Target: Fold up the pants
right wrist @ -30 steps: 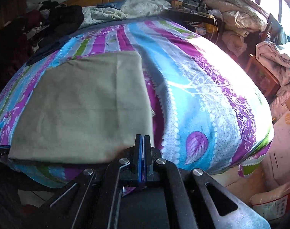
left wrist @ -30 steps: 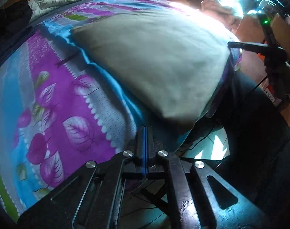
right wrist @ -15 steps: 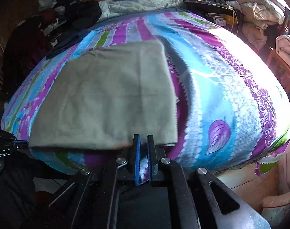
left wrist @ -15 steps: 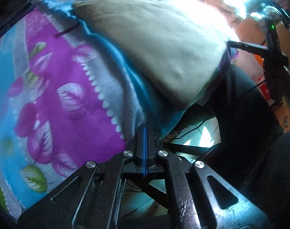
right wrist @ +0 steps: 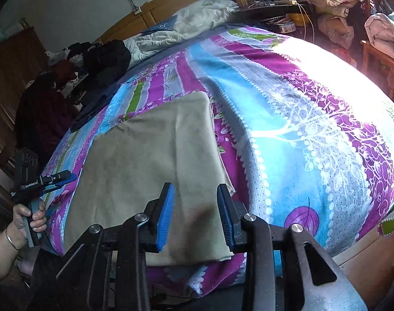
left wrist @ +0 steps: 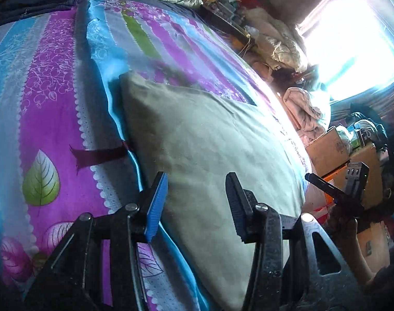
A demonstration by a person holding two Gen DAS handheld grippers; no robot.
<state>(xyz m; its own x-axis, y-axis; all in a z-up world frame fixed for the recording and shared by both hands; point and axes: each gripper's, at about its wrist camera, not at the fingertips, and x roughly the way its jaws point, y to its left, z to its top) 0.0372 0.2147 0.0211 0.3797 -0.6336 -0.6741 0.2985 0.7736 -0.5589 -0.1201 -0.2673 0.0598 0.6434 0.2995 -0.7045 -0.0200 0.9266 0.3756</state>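
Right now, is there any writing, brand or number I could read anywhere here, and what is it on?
"GenRobot.AI": a small white label on the side of the left hand-held gripper, seen in the right wrist view.
Blue pillow by the headboard: pale lettering, too blurred to read.
Cardboard boxes beside the bed: dark marks, too small to read.
Nothing else readable.

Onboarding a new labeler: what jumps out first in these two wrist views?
The loud purple, blue and white bedsheet fills both views. On it, near the bed's front edge, lies the beige folded pants. Both grippers stand open: the left gripper at the pants' left near corner, the right gripper at the right one.
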